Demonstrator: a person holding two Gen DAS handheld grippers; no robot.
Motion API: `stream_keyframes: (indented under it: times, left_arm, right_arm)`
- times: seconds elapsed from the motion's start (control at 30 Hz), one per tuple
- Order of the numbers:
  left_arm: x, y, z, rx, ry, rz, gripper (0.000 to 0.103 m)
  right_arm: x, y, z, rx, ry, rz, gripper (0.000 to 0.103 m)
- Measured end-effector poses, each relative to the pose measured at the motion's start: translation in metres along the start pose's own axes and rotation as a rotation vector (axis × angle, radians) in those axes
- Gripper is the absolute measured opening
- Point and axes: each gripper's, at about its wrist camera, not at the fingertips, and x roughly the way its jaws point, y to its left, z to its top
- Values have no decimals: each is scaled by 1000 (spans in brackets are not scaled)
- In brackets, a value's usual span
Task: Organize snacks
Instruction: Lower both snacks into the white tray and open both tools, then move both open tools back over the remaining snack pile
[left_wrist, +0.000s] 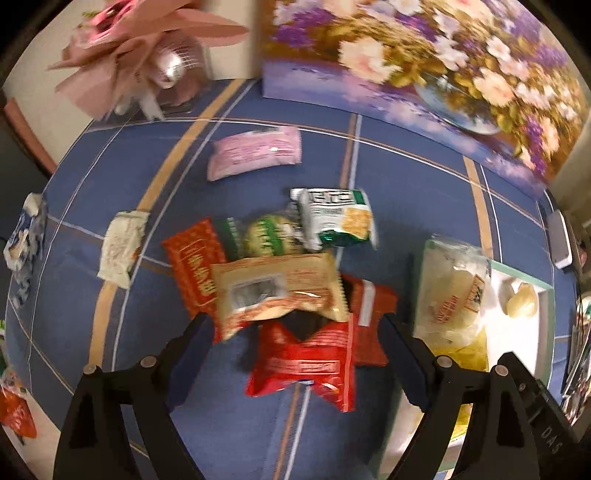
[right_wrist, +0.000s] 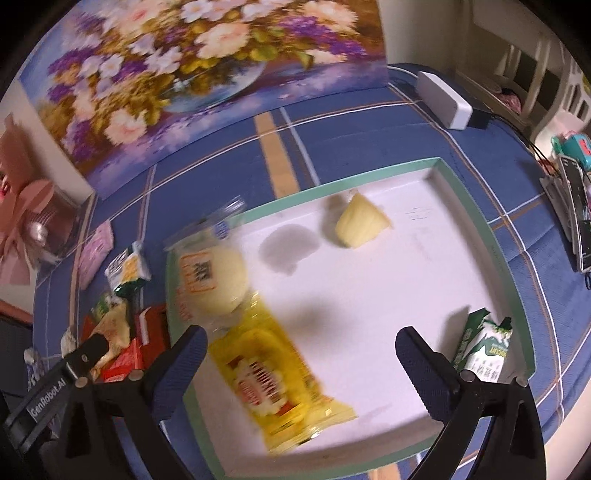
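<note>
A heap of snack packets lies on the blue checked cloth: a beige packet (left_wrist: 277, 291) on top, a red packet (left_wrist: 306, 365) below it, another red one (left_wrist: 194, 266) to the left, and a green-white cracker packet (left_wrist: 336, 218) behind. My left gripper (left_wrist: 295, 325) hovers over this heap, open, with its pads touching nothing. In the right wrist view a white tray with a green rim (right_wrist: 480, 221) holds a yellow packet (right_wrist: 273, 376), a clear bun packet (right_wrist: 218, 277), a small yellow piece (right_wrist: 360, 221) and a green-white packet (right_wrist: 484, 350). My right gripper (right_wrist: 301, 338) stands wide open above the tray, holding nothing.
A pink packet (left_wrist: 255, 151) and a cream packet (left_wrist: 120, 249) lie apart from the heap, and a blue-white one (left_wrist: 26, 243) sits at the left edge. A floral painting (right_wrist: 192, 66) leans at the back. A white box (right_wrist: 443, 99) and clutter (right_wrist: 572, 192) sit to the right.
</note>
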Motion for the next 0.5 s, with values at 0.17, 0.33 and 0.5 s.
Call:
stream_keyframes:
  times: [0.17, 0.33, 0.5]
  left_arm:
    - [-7, 29, 1, -68, -10, -4, 90]
    - [-4, 62, 3, -138, -3, 4, 91]
    - [0, 94, 4, -220, 6, 13, 98]
  right_arm:
    - [0, 27, -12, -52, 30, 3, 103]
    - [-2, 55, -23, -94, 43, 11, 103]
    - [-4, 80, -30, -135, 48, 31, 103]
